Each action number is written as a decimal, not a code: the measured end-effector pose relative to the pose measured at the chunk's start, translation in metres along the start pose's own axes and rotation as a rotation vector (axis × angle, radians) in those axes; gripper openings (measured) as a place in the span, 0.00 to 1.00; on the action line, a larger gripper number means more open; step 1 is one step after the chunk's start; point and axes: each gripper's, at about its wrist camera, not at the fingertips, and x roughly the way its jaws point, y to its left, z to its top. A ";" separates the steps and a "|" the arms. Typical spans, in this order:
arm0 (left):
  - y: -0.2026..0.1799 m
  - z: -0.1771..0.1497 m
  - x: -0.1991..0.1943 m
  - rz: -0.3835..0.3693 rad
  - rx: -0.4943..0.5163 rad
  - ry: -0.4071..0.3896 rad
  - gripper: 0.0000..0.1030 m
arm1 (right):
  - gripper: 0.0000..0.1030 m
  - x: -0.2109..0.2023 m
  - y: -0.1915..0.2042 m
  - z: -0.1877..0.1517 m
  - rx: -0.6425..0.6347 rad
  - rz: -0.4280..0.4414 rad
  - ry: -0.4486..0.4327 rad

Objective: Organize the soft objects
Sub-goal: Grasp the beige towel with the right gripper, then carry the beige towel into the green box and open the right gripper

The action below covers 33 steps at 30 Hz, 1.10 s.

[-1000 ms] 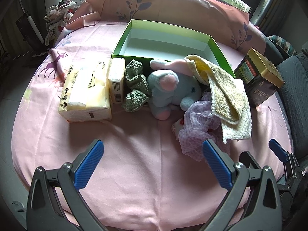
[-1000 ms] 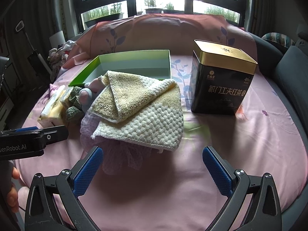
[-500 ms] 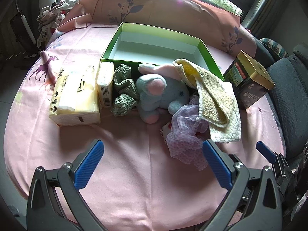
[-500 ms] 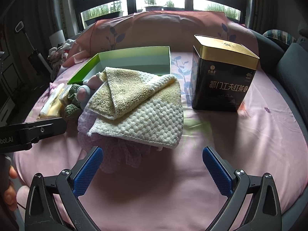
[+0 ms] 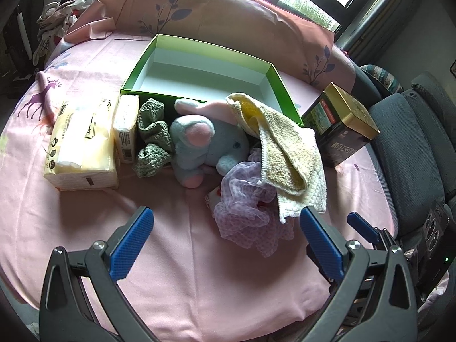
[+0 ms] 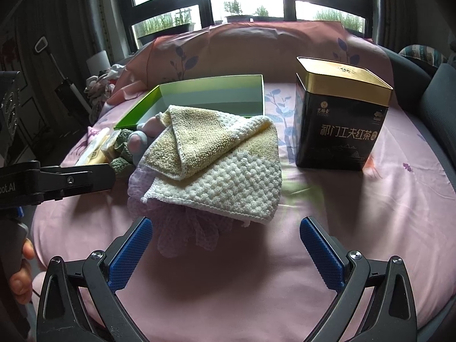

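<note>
An empty green box (image 5: 199, 69) (image 6: 211, 97) sits at the back of the pink cloth. In front of it lie a green knitted cloth (image 5: 152, 138), a blue and pink plush toy (image 5: 205, 145), a yellow-white towel (image 5: 287, 154) (image 6: 216, 156) and a lilac mesh sponge (image 5: 245, 211) (image 6: 182, 228) under the towel. My left gripper (image 5: 226, 242) hovers open near the front edge, just short of the sponge. My right gripper (image 6: 226, 245) is open too, close before the towel and sponge. Nothing sits between either pair of fingers.
Two tissue packs (image 5: 82, 142) (image 5: 125, 126) lie left of the knitted cloth. A black and gold tea tin (image 5: 342, 125) (image 6: 339, 119) stands to the right. A pink pillow (image 5: 228, 25) lies behind the box, a grey seat (image 5: 413, 154) to the right. A hand (image 6: 21, 273) holds the left tool.
The left gripper has drawn back and risen a little, so the pile sits further left in its view. The right gripper edged slightly closer to the towel. Both stayed open.
</note>
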 end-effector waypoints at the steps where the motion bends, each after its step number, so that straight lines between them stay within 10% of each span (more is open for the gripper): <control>1: 0.000 0.001 0.001 -0.025 -0.006 0.003 0.99 | 1.00 -0.001 0.000 -0.001 -0.001 0.037 -0.007; 16: -0.020 0.047 0.047 -0.261 0.002 0.094 0.88 | 1.00 0.027 -0.043 0.009 0.229 0.291 -0.043; 19: -0.021 0.055 0.064 -0.291 -0.019 0.157 0.74 | 0.96 0.038 -0.055 0.012 0.283 0.314 -0.021; 27: -0.035 0.064 0.068 -0.312 0.020 0.158 0.59 | 0.60 0.058 -0.068 0.016 0.330 0.377 0.013; 33: -0.034 0.060 0.068 -0.302 0.013 0.155 0.12 | 0.21 0.046 -0.060 0.018 0.286 0.354 -0.034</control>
